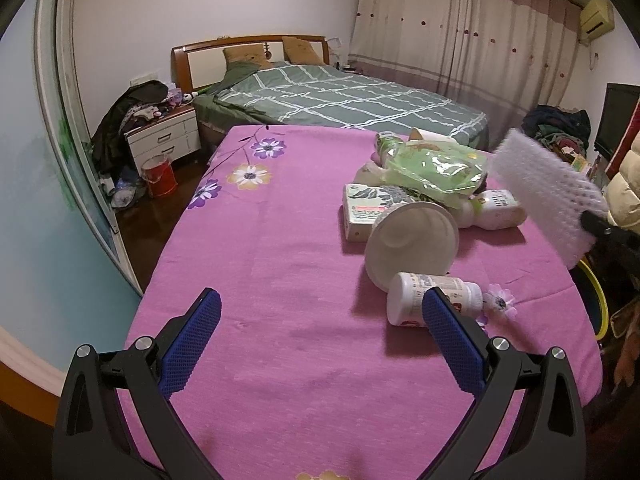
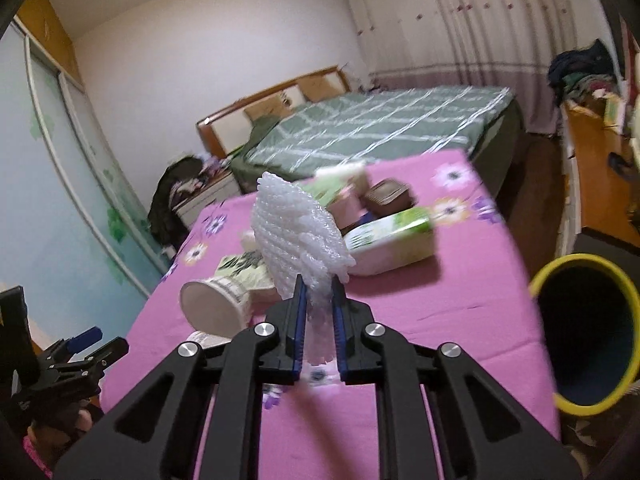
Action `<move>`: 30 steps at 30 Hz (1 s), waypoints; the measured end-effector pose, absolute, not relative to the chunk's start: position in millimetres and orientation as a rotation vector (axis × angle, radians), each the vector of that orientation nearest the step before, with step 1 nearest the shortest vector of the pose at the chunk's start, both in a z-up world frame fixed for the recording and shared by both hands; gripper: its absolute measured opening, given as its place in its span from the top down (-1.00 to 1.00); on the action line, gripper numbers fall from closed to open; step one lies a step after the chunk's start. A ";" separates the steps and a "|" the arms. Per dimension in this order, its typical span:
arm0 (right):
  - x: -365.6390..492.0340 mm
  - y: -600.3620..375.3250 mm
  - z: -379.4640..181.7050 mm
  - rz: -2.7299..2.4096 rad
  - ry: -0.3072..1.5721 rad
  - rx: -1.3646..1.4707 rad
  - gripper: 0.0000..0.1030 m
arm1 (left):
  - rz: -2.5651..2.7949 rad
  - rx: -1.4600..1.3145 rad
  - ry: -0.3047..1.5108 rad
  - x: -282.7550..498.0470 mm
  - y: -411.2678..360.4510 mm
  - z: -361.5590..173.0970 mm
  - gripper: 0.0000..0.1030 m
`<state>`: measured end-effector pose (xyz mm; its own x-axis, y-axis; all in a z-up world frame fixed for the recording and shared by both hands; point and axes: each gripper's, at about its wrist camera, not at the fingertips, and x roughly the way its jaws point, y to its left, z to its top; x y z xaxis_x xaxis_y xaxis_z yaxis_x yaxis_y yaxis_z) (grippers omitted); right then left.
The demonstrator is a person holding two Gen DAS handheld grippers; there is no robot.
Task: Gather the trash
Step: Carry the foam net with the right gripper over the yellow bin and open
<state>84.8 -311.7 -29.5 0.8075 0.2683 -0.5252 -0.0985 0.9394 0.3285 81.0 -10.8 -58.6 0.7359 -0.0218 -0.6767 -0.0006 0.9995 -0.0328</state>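
- The right gripper [image 2: 319, 280] is pinching a white foam net sleeve [image 2: 296, 232] between its blue pads, jaws nearly together, the sleeve fanning up and out past the fingertips, clear of the worktop [image 2: 460, 312].
- The yellow-rimmed bin [image 2: 584, 336] is standing just off the worktop's right edge, mouth tilted toward the gripper, likely so that trash can go straight across and in.
- The sleeve is sitting well apart from the bin opening, over the middle of the pink cloth.
- The left gripper [image 1: 320, 312] is hovering wide and empty over the worktop's near edge, probably waiting its turn.
- A white pill bottle [image 1: 432, 298] is lying on its side just beyond the left gripper's right finger; a paper cup [image 1: 412, 244] is lying tipped over behind it.
- More trash, a green plastic packet [image 1: 436, 168] among it, is lying heaped toward the far right corner.
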 end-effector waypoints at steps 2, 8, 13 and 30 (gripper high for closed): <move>78.0 -326.6 -25.7 0.149 0.585 0.290 0.77 | -0.017 -0.025 0.741 79.7 -14.3 -57.4 -0.93; 60.3 -393.9 -33.0 -0.067 0.579 0.299 0.76 | -0.043 -0.014 0.748 79.4 -27.2 -59.7 -0.93; 52.0 -454.1 -62.2 -0.262 0.612 0.333 0.76 | -0.080 0.007 0.764 80.8 -45.7 -64.3 -0.93; 55.1 -521.0 -130.3 -0.447 0.736 0.439 0.54 | -0.127 0.058 0.807 92.6 -82.7 -79.4 -0.93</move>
